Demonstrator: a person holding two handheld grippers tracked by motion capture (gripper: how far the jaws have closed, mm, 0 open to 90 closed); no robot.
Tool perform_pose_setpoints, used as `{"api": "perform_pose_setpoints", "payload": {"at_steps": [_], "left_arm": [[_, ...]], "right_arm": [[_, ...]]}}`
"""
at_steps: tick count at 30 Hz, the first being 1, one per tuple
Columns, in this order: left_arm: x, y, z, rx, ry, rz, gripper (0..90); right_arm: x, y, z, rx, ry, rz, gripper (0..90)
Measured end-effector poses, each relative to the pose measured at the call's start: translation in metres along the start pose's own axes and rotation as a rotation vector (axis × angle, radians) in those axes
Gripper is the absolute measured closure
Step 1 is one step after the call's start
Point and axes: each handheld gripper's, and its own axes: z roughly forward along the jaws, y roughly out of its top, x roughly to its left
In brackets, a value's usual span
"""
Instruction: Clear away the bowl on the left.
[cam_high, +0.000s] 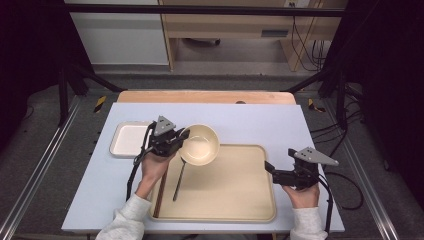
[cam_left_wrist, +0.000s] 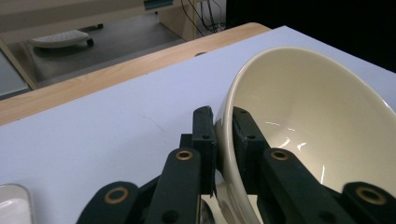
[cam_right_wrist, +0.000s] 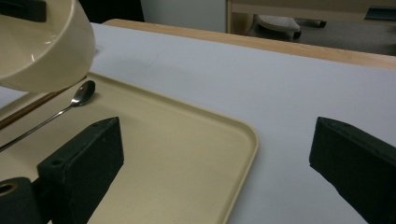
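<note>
We hold a claw in each hand over the bench (cam_high: 225, 120), which has a pale blue top. Our left claw (cam_high: 181, 138) is pinched tight on the rim of a cream bowl (cam_high: 200, 144). In the left gripper view one black jaw sits on the outside of the bowl's (cam_left_wrist: 317, 112) wall and the other sits on the inside, with the rim squeezed between them. The bowl is lifted and tipped. It hangs above the far left corner of a tan tray (cam_high: 240, 200). A spoon (cam_high: 178, 181) lies on the tray just under the bowl, and a thin brown stick (cam_high: 159, 195) lies along the tray's left edge. A white square dish (cam_high: 127, 139) sits on the bench to the left of our left hand. Our right claw (cam_high: 267, 167) is at the right edge of the tray. Its jaws are spread wide with nothing in them.
</note>
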Motion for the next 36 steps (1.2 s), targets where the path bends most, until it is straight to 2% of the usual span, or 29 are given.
{"api": "perform_pose_setpoints", "payload": {"at_steps": [8,19,22,31,36], "left_arm": [[-0.007,-0.009,0.026,0.058,-0.013,-0.008,81.3],[-0.003,-0.020,0.052,0.132,-0.009,-0.021,81.2],[-0.001,-0.023,0.057,0.150,-0.005,-0.027,81.1],[0.005,-0.026,0.063,0.159,-0.018,-0.050,81.2],[0.008,-0.028,0.066,0.172,-0.015,-0.039,81.5]], "right_arm": [[0.000,0.000,0.000,0.000,0.002,-0.002,3.5],[0.000,0.000,0.001,0.002,-0.001,0.002,3.5],[0.000,0.000,0.000,0.000,0.002,0.001,3.5],[0.000,0.000,0.000,0.004,0.006,0.002,3.5],[0.001,0.000,0.000,0.003,0.005,0.001,3.5]]}}
